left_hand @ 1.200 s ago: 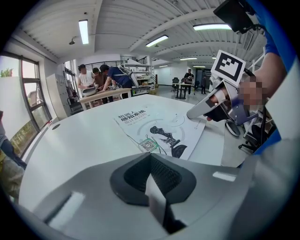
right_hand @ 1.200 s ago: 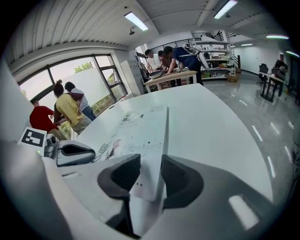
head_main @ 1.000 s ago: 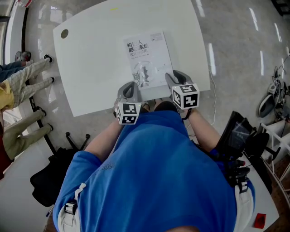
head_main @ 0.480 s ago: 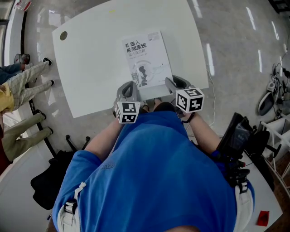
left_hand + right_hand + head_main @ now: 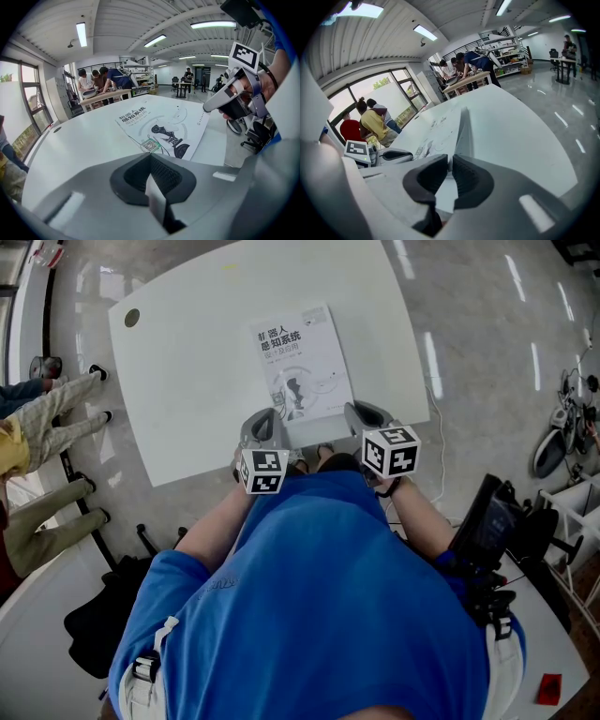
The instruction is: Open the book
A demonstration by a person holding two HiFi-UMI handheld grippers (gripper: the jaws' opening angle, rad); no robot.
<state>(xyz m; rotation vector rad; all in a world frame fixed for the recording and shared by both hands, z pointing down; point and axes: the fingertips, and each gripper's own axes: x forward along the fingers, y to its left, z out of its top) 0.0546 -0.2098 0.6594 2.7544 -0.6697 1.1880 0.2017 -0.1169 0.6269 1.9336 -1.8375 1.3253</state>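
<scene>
The right tongs [image 5: 449, 161] have just been closing and now pinch the near right edge of the book [image 5: 302, 362]. The left tongs [image 5: 150, 157] are pressed together, their tip at the book's near left corner. The closed book lies flat by the near edge of the white worktop [image 5: 187, 381]. Bare surface spreads to its left and beyond it, with less on its right.

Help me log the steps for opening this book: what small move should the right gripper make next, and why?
The right gripper has just been closing its jaws, which appear to pinch the near right edge of the book, lying closed on the table. So it should probably rise a little and swing leftward, peeling that edge open.
</scene>
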